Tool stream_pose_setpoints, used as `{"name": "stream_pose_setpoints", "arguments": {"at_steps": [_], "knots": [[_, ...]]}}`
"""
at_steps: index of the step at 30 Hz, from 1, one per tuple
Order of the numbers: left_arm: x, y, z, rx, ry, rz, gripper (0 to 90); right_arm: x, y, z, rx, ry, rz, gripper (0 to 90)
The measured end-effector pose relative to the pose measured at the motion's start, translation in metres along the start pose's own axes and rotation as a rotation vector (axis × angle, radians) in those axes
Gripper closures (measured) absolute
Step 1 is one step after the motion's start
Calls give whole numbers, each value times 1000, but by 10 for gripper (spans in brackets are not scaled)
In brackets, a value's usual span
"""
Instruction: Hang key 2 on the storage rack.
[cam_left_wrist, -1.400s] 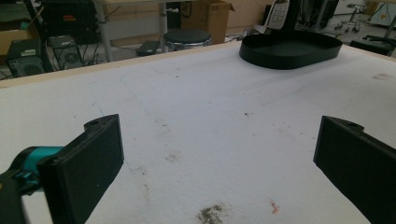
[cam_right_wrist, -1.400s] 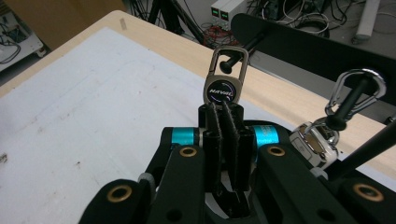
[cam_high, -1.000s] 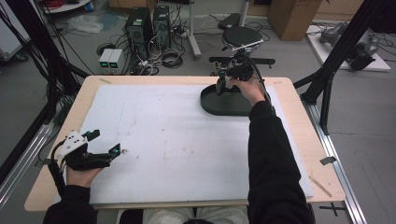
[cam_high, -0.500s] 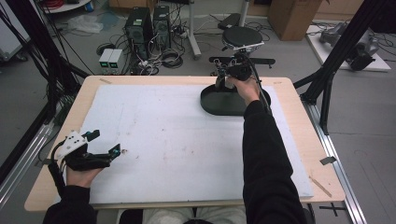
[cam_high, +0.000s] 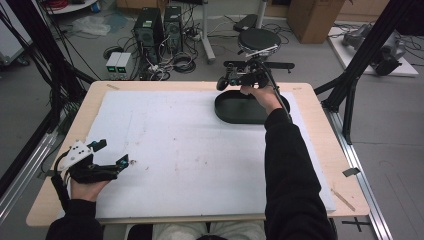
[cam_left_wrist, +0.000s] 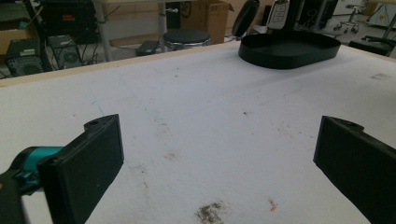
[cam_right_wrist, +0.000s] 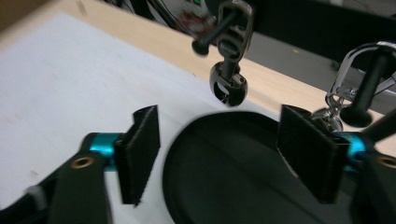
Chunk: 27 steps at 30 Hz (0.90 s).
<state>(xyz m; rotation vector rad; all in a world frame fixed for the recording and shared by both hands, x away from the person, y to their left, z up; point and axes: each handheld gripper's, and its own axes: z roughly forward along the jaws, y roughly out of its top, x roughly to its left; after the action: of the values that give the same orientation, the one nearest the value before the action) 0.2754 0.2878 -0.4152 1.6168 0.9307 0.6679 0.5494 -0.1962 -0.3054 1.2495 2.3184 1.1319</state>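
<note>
Right gripper (cam_right_wrist: 217, 154) hovers over the black tray (cam_right_wrist: 224, 186) with its jaws just sprung apart, nothing between them, a key ring (cam_right_wrist: 229, 51) dangling just beyond.

Looking like lab: black frame (cam_high: 47, 75) surrounding table (cam_high: 310, 100), PC towers (cam_high: 159, 25) and cables (cam_high: 175, 62) sitting on floor, cardboard box (cam_high: 312, 15), stool (cam_high: 258, 39) standing behind.

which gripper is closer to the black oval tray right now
The right. The right gripper hovers over the far rim of the black oval tray, jaws open, having just been opening, with nothing between them. The left gripper sits open at the table's near left edge, far from it.
</note>
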Motion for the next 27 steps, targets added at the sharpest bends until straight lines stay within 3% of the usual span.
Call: {"name": "stream_pose_setpoints", "arguments": {"at_steps": [2,3,5,7,9,13,15,21,24,27], "knots": [[0,0,0,-1,1,0,20,4,-1,1,30,-41,-41,210],[0,0,0,-1,1,0,20,4,-1,1,30,-41,-41,210],[0,0,0,-4,2,0,20,6,-4,0,19,-29,-52,106],[0,0,-1,-4,2,0,20,6,-4,0,23,-20,-48,98],[0,0,-1,-4,2,0,20,7,-4,-1,31,-9,-40,19],[1,0,0,3,5,0,20,7,-5,-4,54,-26,-30,8],[1,0,0,3,4,-1,20,6,-5,-9,44,-25,-12,8],[0,0,0,0,0,-1,20,8,-5,-26,13,-31,-21,8],[0,0,0,1,-4,1,20,9,-12,-35,-20,-34,-9,9],[-1,0,0,-2,-3,0,20,8,-21,-40,-8,-49,-12,9]]}}
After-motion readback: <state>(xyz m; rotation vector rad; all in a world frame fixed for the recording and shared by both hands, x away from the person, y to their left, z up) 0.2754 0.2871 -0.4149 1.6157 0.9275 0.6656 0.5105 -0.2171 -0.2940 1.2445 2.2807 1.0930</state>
